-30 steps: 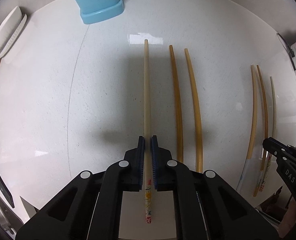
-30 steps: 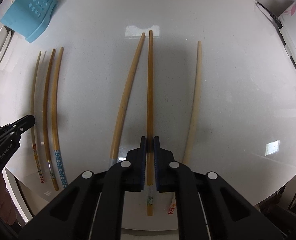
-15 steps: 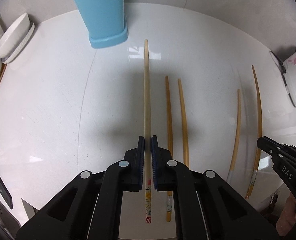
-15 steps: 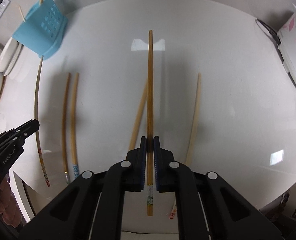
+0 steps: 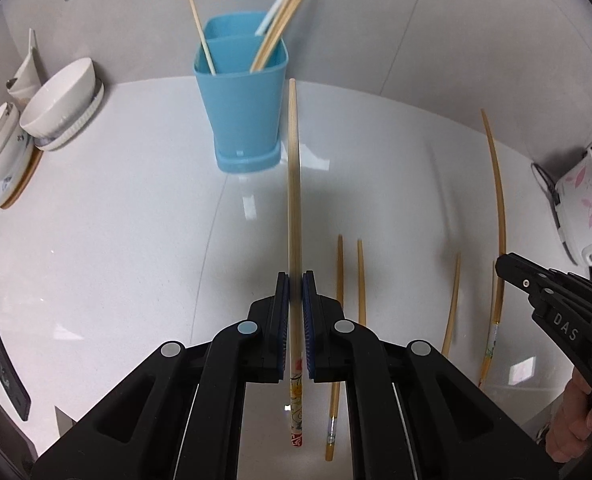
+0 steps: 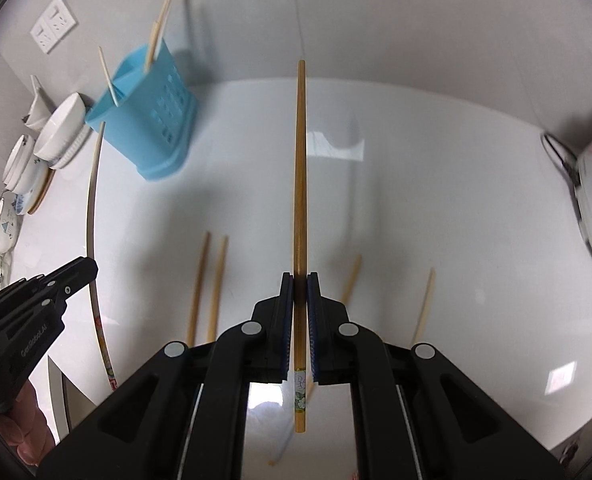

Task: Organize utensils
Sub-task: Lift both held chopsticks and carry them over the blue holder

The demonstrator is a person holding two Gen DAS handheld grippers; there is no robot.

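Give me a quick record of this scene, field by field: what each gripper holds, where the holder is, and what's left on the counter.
left gripper: jaws shut on pale chopstick
right gripper: jaws shut on dark chopstick
blue holder: upright on white counter, several chopsticks already inside
loose chopsticks: four lying flat on the counter
bowls: stacked at the counter's left edge
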